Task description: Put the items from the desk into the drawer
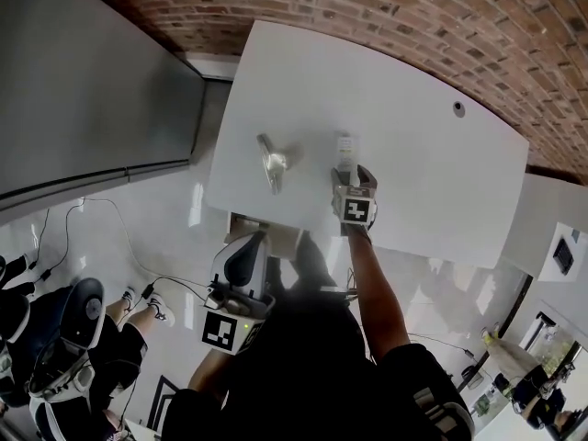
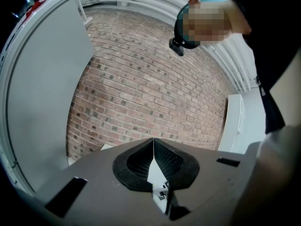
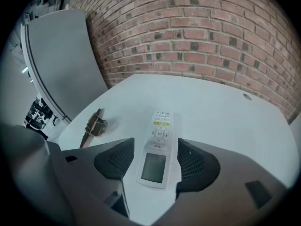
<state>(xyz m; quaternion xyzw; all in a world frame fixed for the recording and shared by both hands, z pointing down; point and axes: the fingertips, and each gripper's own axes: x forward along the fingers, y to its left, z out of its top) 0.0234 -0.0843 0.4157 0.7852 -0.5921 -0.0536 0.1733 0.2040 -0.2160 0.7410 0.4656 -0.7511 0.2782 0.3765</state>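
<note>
There, my right gripper (image 3: 153, 163) stood with its jaws spread wide on either side of the white remote (image 3: 158, 145), which lay flat on the white desk (image 3: 216, 107). My left gripper (image 2: 153, 160) was pressed together, empty.

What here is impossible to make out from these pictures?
Drawer: head view, mostly hidden behind left gripper and the person; inside unseen.
Remote: head view, near end under right gripper; button print too small in right gripper view.
Metal thing: too small to name.
</note>
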